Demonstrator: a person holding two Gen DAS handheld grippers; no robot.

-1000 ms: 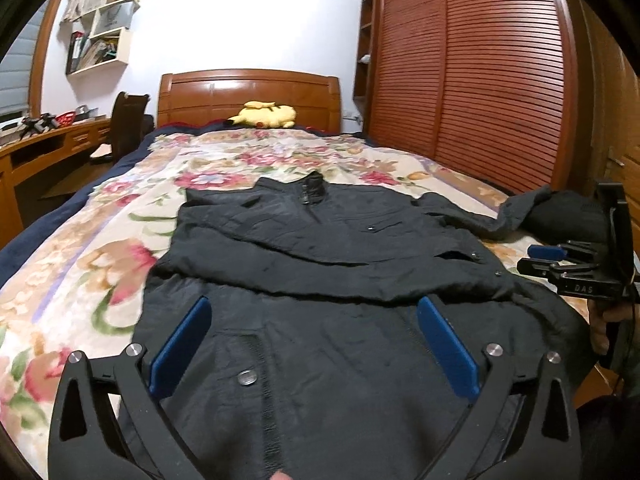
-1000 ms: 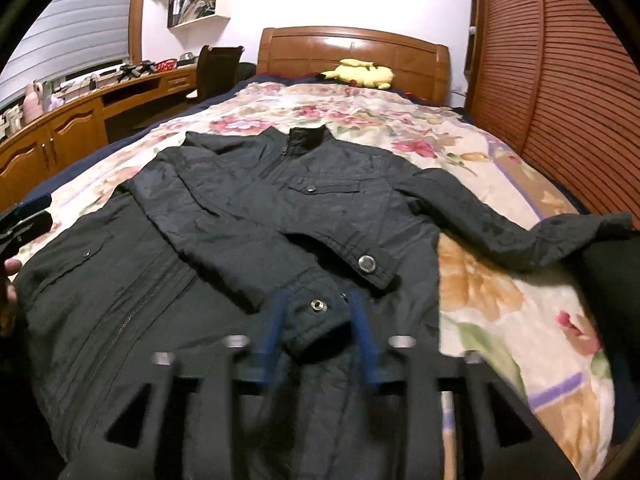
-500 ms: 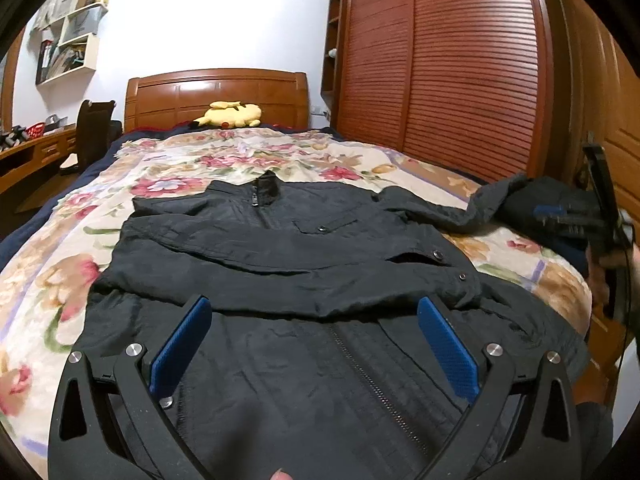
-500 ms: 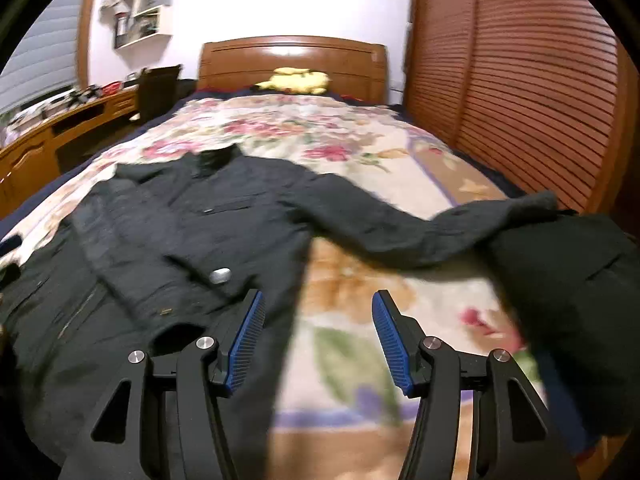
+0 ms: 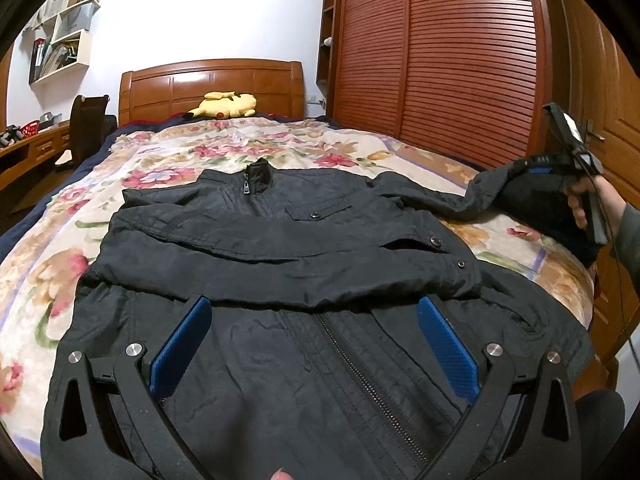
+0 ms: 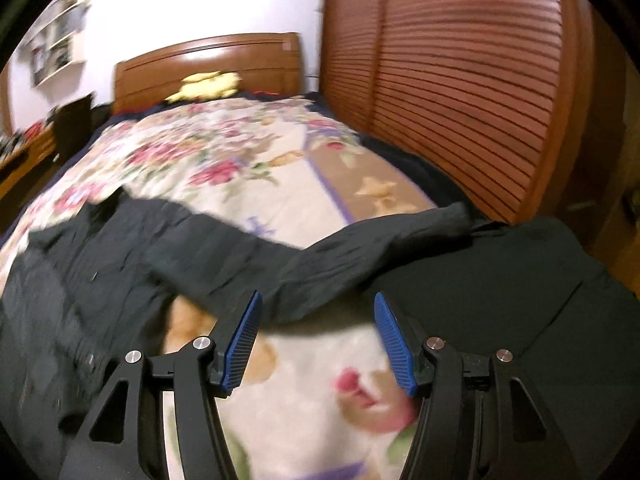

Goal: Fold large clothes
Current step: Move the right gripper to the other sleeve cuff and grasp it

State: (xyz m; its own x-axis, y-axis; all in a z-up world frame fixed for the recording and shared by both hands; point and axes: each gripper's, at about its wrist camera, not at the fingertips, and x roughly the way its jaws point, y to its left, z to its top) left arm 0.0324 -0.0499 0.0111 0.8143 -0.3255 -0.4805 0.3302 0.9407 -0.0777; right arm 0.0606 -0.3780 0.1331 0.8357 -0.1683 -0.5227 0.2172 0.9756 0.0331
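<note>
A black jacket (image 5: 280, 256) lies front up on the flowered bedspread (image 5: 48, 264), its left sleeve folded across the chest. Its other sleeve (image 5: 436, 196) stretches out to the right. My left gripper (image 5: 314, 320) is open and empty, hovering over the jacket's lower front. My right gripper (image 6: 318, 320) is open and empty, just short of the outstretched sleeve (image 6: 360, 252). It also shows in the left wrist view (image 5: 560, 160), at the right edge of the bed by the sleeve's cuff.
Another dark garment (image 6: 500, 300) lies at the bed's right edge under the cuff. A yellow plush toy (image 5: 224, 105) sits by the wooden headboard (image 5: 212, 84). Slatted wardrobe doors (image 5: 440, 48) run along the right; a desk and chair (image 5: 86, 128) stand to the left.
My right gripper let go of the folded sleeve's cuff, opened, and swung right to the outstretched sleeve. My left gripper stayed open and turned a little to the right.
</note>
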